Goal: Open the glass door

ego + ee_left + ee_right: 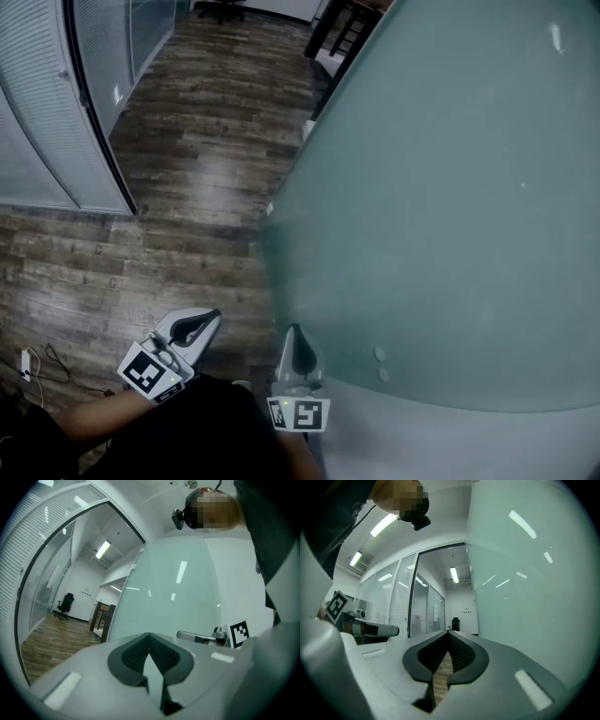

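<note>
The frosted glass door [450,206] fills the right of the head view, its edge running up toward the corridor. My right gripper [293,332] is shut with nothing between its jaws, close beside the door's near face; I cannot tell whether it touches. My left gripper [208,320] is further left over the wooden floor, also shut and empty. In the left gripper view the shut tips [150,634] point along the door [164,592]. In the right gripper view the shut tips [449,632] point down the corridor, with the door [525,573] on the right.
A glass partition with white blinds [47,122] and a dark frame stands at the left. Dark wooden furniture [337,33] sits beyond the door's far edge. An office chair [64,604] stands far down the wooden floor [197,150]. A cable and plug [28,362] lie at the lower left.
</note>
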